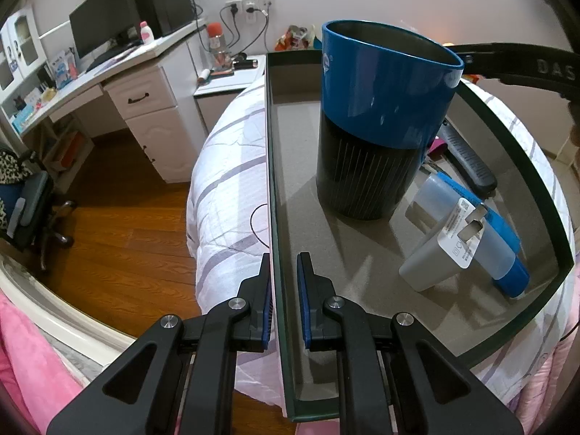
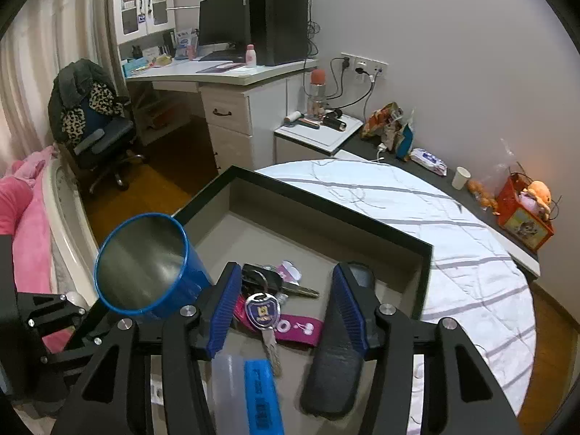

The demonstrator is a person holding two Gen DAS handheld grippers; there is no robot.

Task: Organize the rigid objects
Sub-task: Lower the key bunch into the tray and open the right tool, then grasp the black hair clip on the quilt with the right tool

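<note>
Two hand-held grippers in play, both at the tray (image 1: 275, 188). We have the left hand-held gripper (image 1: 283, 272) straddling the tray's near-left wall, pads on either side of the rim; we cannot tell if it's clamped. Right hand-held gripper (image 2: 286, 301) is spread wide above the tray floor, gripping nothing. Blue cup (image 1: 384, 123) stands upright inside the tray, toward the middle. Beside the cup: white charger (image 1: 440, 243) touching a blue-capped tube (image 1: 504, 250). Keys (image 2: 262, 301) lie on a magenta strap (image 2: 301, 328) between our right fingers. Black flat object (image 2: 335, 366) lies under the right finger. Tray sits on the bed (image 2: 453, 239).
</note>
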